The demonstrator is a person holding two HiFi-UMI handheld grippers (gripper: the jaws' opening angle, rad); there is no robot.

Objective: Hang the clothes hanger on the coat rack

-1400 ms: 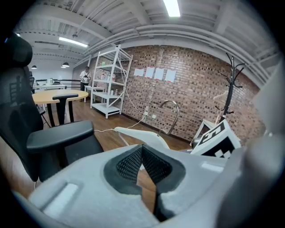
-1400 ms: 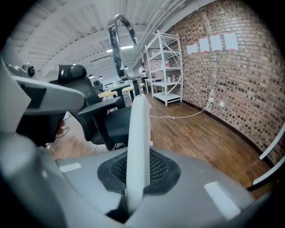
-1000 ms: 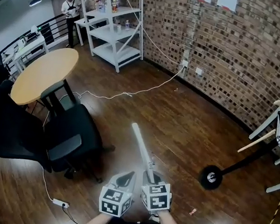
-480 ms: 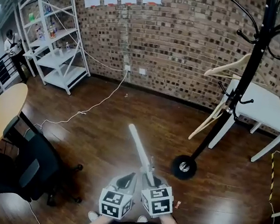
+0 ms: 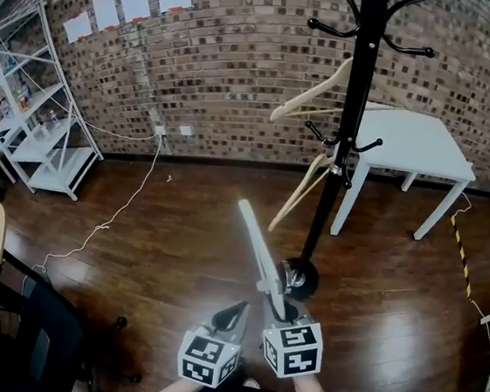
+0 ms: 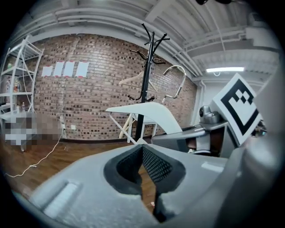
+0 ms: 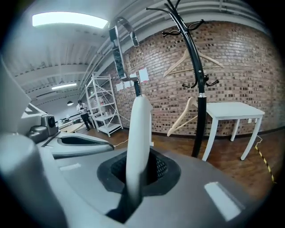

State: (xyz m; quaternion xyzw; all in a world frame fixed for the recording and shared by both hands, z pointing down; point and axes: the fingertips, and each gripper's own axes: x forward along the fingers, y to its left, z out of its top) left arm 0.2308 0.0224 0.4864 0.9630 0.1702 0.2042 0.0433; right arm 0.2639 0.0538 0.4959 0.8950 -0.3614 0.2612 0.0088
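**Task item.** The white clothes hanger (image 5: pixel 259 252) was held in the air in front of the person, short of the coat rack (image 5: pixel 344 158) and not touching it. The right claw (image 5: pixel 279 311) was closed on the hanger's white body. One arm reached away from the claw towards the rack, and the metal hook (image 7: pixel 118 49) stood up from the body. The left claw (image 5: pixel 231 314) sat just beside the right one, jaws together, with nothing between them.

**Surroundings.** Two wooden hangers already hung on the rack: the upper one (image 5: pixel 313 97) level, the lower one (image 5: pixel 302 193) hanging steeply tilted. Bare pegs (image 5: pixel 328 26) showed at the top of the pole. The round base (image 5: pixel 299 279) stood on the wooden floor, with a white worktop (image 5: pixel 419 136) behind the pole.

**Probable faults.**
- Pivoting: one claw gripped a smooth body well away from its far tip. A knock against the pole would likely twist the hanger in the jaws.
- Missed peg: the hook opening was probably not yet lined up with any peg. A misjudged approach could leave the hanger unsupported on release, so that it dropped.
- Collision: an approach at mid-height risked striking a wooden hanger and unseating it.
- Rocking: a push on the tall pole could tip the rack on its small base.
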